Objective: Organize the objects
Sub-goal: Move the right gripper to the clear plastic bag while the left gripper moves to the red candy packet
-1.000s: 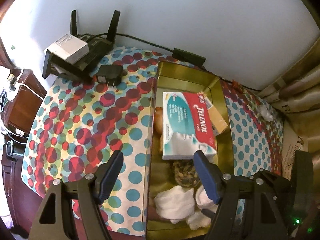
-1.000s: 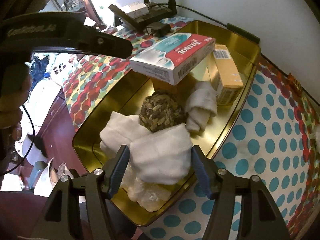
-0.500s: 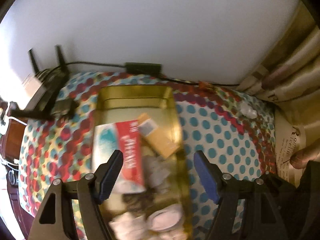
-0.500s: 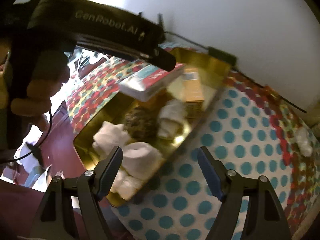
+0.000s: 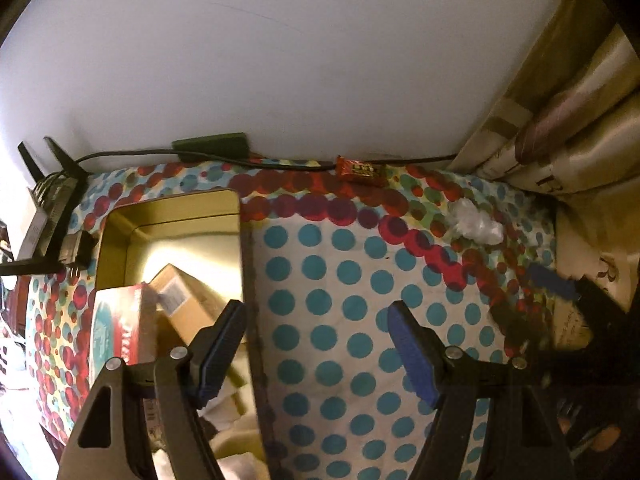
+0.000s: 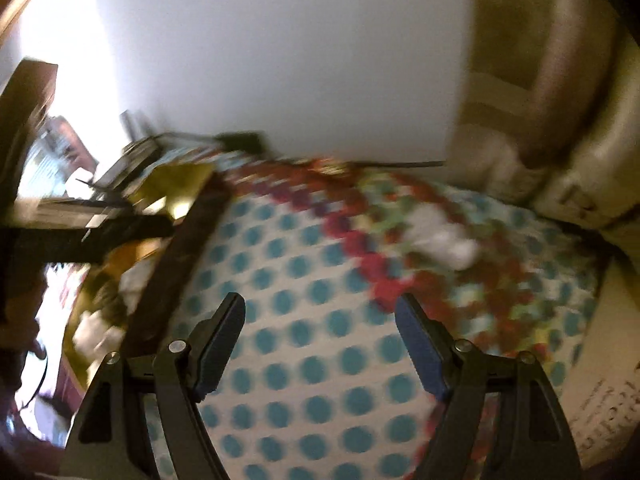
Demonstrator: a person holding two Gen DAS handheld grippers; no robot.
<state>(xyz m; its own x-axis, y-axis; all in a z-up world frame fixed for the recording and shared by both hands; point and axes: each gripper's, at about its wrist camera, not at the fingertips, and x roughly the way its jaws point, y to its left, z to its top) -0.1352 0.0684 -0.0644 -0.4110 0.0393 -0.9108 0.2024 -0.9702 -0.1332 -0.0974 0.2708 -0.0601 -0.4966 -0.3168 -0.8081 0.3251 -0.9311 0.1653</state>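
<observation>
your right gripper [image 6: 320, 344], jaws just spread and empty, faces the crumpled white tissue wad [image 6: 442, 240]: feather-light, soft, likely crushable; pinch its bulging middle. left gripper [image 5: 316, 344] gapes empty.

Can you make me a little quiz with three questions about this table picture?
1. True or false: the white crumpled wad lies inside the gold tin.
2. What lies by the wall next to the black cable? A) a red candy wrapper B) a spoon C) a shoe
3. Fill in: the left gripper and the right gripper both hang over the ____ cloth, jaws open and holding nothing.

Key: 1 false, it lies on the cloth outside the tin; 2 A; 3 dotted.
</observation>
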